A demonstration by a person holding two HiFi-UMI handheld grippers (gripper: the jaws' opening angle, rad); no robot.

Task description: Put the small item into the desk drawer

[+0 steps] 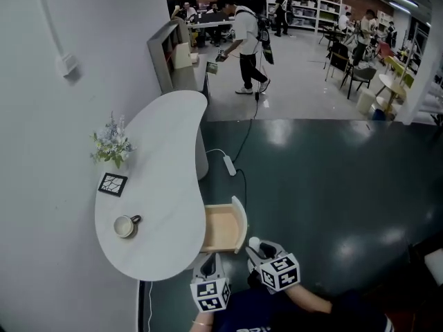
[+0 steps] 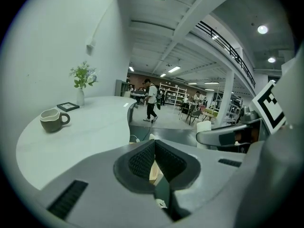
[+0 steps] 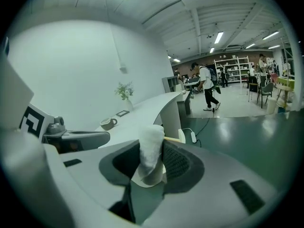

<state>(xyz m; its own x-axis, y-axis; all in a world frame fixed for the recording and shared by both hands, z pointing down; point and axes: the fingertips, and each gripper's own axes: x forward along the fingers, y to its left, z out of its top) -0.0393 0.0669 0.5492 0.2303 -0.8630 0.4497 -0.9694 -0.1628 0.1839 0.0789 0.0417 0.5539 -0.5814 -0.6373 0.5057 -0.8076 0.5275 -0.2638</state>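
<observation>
The small item [image 3: 151, 146], a white rolled wad, stands upright between my right gripper's [image 3: 152, 156] pads, and the gripper is shut on it. In the head view that right gripper [image 1: 256, 249] hovers just right of the open wooden drawer's [image 1: 223, 228] white front, with the item [image 1: 254, 243] at its tip. My left gripper [image 1: 209, 260] sits at the drawer's near end. In the left gripper view the left gripper [image 2: 153, 147] is shut, pads touching, nothing between them. The drawer's pale wood [image 2: 153, 171] shows just beyond them.
The white curved desk [image 1: 166, 158] carries a cup [image 1: 125, 225], a small framed picture [image 1: 113, 184] and a vase of flowers [image 1: 112, 144] by the wall. A power strip [image 1: 230, 164] and its cable lie on the dark floor. People stand far off.
</observation>
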